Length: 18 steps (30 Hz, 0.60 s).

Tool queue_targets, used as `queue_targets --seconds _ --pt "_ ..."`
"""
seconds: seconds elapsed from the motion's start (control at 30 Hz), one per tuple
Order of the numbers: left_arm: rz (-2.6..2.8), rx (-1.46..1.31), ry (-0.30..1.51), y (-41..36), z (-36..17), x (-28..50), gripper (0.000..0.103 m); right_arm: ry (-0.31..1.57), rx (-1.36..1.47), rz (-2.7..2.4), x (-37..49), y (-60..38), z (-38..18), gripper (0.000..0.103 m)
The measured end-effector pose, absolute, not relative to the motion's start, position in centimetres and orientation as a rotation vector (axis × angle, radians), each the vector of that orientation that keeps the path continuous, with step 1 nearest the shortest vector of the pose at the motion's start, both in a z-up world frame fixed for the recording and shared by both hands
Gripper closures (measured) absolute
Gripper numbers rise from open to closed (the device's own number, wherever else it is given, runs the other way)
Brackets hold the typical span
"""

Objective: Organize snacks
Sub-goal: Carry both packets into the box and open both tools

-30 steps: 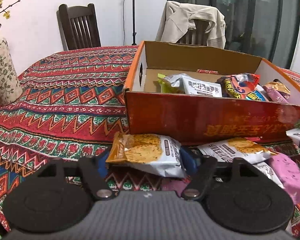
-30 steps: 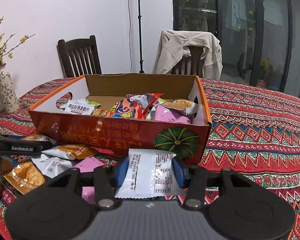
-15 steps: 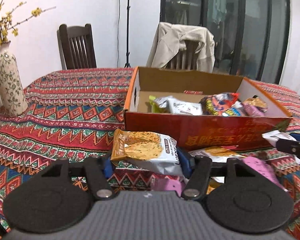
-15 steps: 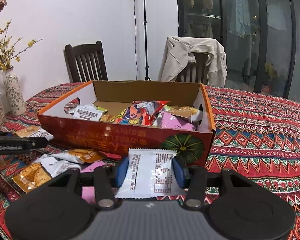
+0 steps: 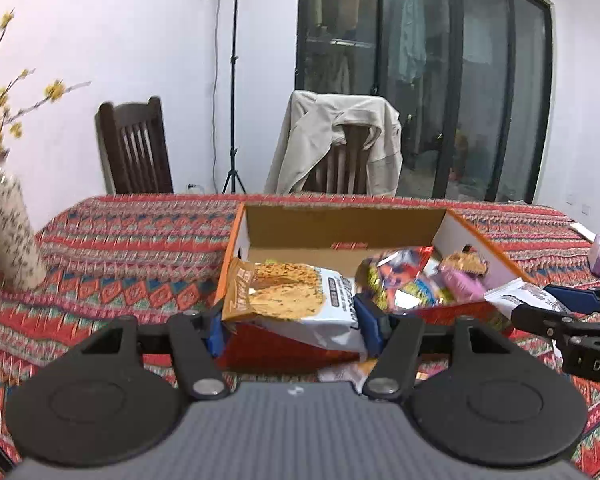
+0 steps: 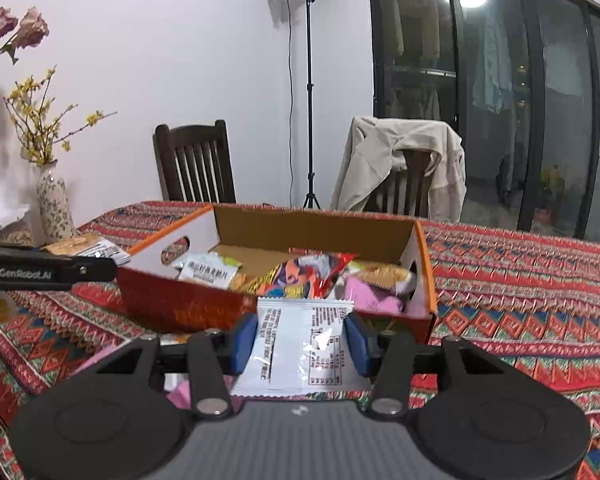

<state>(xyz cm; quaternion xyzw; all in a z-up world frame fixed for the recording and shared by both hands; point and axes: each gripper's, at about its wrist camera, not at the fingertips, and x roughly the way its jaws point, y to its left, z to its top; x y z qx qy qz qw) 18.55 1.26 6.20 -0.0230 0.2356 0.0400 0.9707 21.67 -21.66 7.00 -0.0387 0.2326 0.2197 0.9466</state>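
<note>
Left wrist view: the left gripper (image 5: 290, 322) grasps an orange-and-white snack packet (image 5: 290, 300) between its blue pads, its jaws having just been closing on it; the packet is held clear of the counter (image 5: 120, 248), in front of the near left corner of the open cardboard box (image 5: 340, 226). At the right edge the right gripper (image 5: 540, 304) appears, clenched on a white snack sachet (image 5: 518, 294) near the box's right end. Right wrist view: the right gripper (image 6: 302, 344) grasps the white snack sachet (image 6: 300, 346), printed side up, before the box's (image 6: 312, 232) near wall at its right end. Inside the box lie several wrapped snacks: a white packet (image 6: 208, 274), a multicoloured one (image 6: 304, 276) and a pink one (image 6: 370, 298). The counter (image 6: 520, 280) carries a red patterned cloth; a flowered vase (image 6: 54, 204) stands at its left end. The left gripper's arm (image 6: 48, 268) enters from the left with the orange-and-white packet (image 6: 86, 246).
</note>
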Motion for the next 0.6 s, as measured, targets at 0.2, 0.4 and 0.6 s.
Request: queue_targets --seconds 0.2,0.4,0.6 --pt "0.079 -0.054 0.451 0.3 7.8 20.9 0.046 0.436 -0.107 0.421 22.9 -21.0 9.3 0.056" --pt "0.077 -0.113 0.454 0.2 7.9 23.4 0.058 0.413 -0.098 0.394 25.6 -20.1 10.5 0.056" --pt "0.098 -0.169 0.464 1.3 7.4 25.5 0.063 0.433 -0.065 0.368 28.3 -19.1 10.0 0.056"
